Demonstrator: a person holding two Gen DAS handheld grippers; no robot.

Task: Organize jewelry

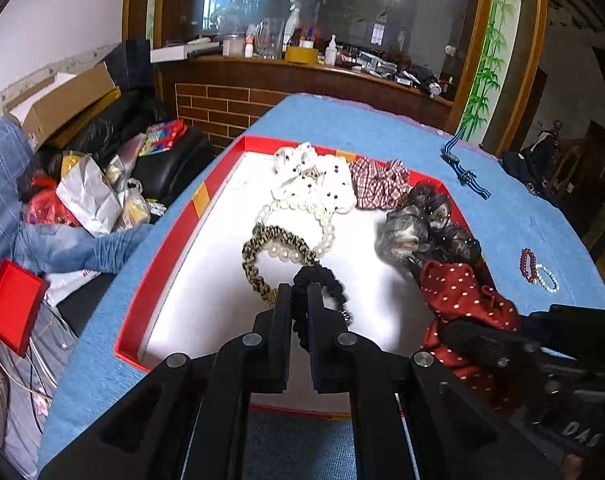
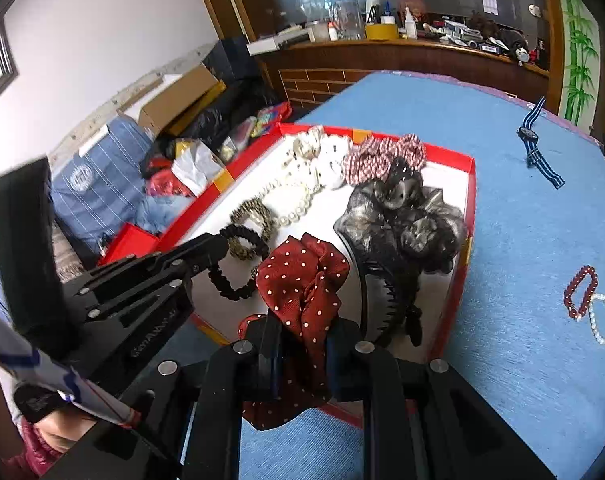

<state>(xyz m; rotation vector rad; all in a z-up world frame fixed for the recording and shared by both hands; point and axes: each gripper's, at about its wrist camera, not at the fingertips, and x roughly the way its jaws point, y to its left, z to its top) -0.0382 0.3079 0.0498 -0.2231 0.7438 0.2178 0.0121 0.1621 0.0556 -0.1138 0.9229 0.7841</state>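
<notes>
likely a lived-in home: cluttered wooden counter point(image 1: 302, 68), sofa point(image 1: 150, 152) piled with bags.

Both wrist cameras look steeply down along their own fingers, close over the red-rimmed tray point(image 1: 182, 220) point(image 2: 468, 184) on the blue table point(image 1: 382, 120) point(image 2: 522, 240), the right-hand view from further right, both sharing tray, table and far counter point(image 1: 302, 68) point(image 2: 402, 46).

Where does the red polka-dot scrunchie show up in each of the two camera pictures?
Left wrist view: the red polka-dot scrunchie lies at the lower right, at the right side of the red tray.
Right wrist view: it sits at bottom centre, between the fingers of the right gripper.
Shared landmark: the black scrunchie held by the left gripper.
</notes>
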